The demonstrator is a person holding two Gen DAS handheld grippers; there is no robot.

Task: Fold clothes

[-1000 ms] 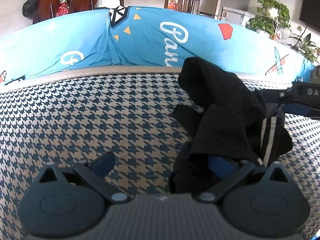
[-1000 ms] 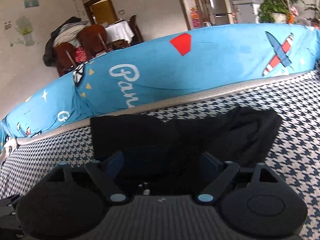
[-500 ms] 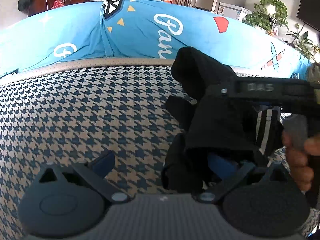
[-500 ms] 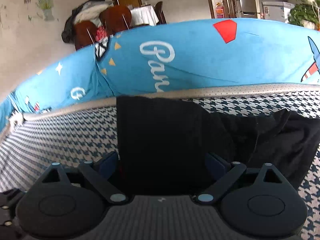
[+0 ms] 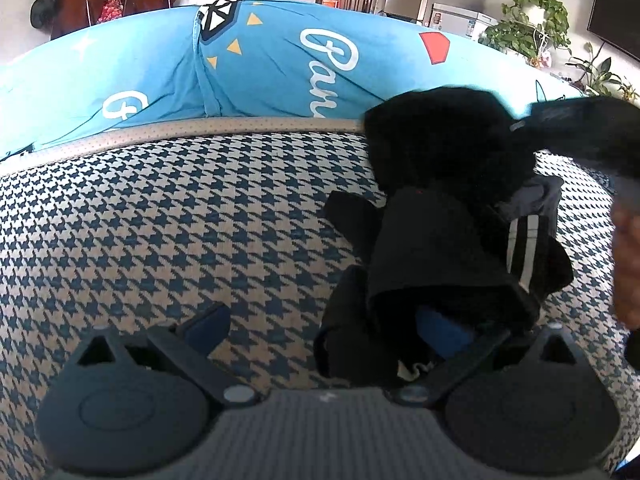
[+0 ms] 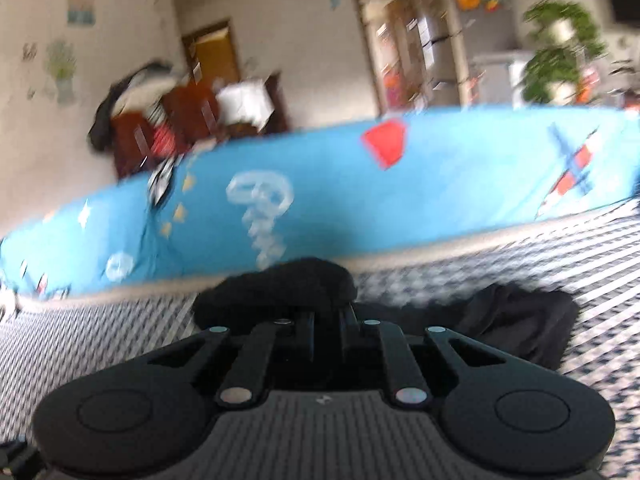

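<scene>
One houndstooth-patterned sofa seat (image 5: 168, 216) fills both views, backed by a blue printed cover (image 5: 260, 64). On the seat's right part lies a crumpled black garment (image 5: 432, 248) with two white stripes. The left gripper (image 5: 324, 328) has its jaws spread wide, the right-hand blue pad tucked under a fold of the garment, the other over bare seat. The right gripper (image 6: 320, 320) has just been closing; its jaws now pinch a bunched black fold of the garment (image 6: 292, 284).
</scene>
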